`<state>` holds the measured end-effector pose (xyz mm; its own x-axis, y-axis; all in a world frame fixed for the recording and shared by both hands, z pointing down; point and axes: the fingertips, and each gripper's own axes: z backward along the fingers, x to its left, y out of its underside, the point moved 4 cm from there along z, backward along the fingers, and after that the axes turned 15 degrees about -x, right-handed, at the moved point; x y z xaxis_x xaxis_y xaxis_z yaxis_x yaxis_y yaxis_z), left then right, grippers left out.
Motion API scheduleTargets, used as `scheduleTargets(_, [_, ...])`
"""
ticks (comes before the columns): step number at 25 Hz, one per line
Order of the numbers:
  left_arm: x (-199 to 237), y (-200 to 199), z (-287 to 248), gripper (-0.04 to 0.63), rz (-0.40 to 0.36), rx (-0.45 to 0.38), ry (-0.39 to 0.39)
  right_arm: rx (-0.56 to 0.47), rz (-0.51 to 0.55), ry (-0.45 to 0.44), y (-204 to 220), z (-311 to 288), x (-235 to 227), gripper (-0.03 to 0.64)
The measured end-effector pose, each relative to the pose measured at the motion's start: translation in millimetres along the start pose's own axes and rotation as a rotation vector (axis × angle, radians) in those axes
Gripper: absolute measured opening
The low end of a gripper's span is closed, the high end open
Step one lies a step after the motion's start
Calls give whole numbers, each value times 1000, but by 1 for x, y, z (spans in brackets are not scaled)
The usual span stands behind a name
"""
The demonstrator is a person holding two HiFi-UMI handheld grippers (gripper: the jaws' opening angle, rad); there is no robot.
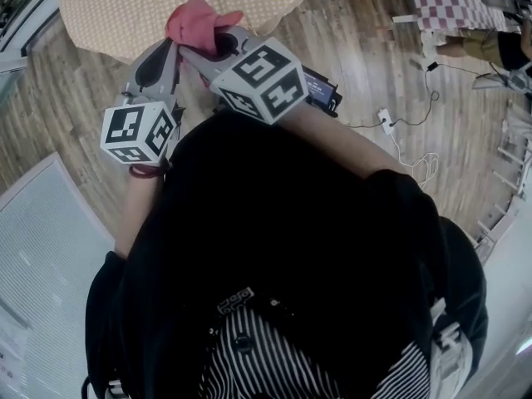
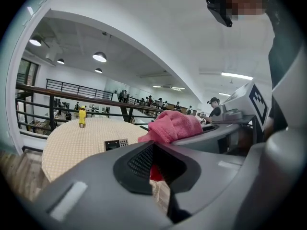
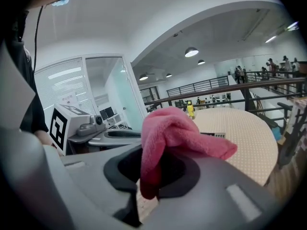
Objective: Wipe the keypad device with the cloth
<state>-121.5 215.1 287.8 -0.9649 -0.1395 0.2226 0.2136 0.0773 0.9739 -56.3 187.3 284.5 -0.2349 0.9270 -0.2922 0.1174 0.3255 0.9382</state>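
In the head view both grippers are raised close to my chest, short of the round table (image 1: pixel 100 11) with its beige dotted cover. My right gripper (image 1: pixel 208 44) is shut on a pink cloth (image 1: pixel 195 22), which bunches over its jaws; the right gripper view shows the cloth (image 3: pixel 172 131) draped on top and hanging into the gap. My left gripper (image 1: pixel 173 48) lies beside it, jaws together, nothing clamped. The keypad device (image 2: pixel 116 144) lies flat on the table, small and dark with pale keys, well ahead of both grippers; the keypad device (image 3: pixel 214 135) peeks past the cloth.
A yellow bottle (image 2: pixel 82 116) stands at the table's far side. On the wooden floor lie a power strip with cables (image 1: pixel 385 121) and a dark box (image 1: pixel 322 91). A railing (image 2: pixel 72 97) runs behind the table. A white panel (image 1: pixel 41 248) is at my left.
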Motion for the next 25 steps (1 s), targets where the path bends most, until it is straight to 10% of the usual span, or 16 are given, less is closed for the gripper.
scheduleTargets(25, [30,-25,-214,3,-54,132,-86,9,-115,-165,-72,-47,-206,63])
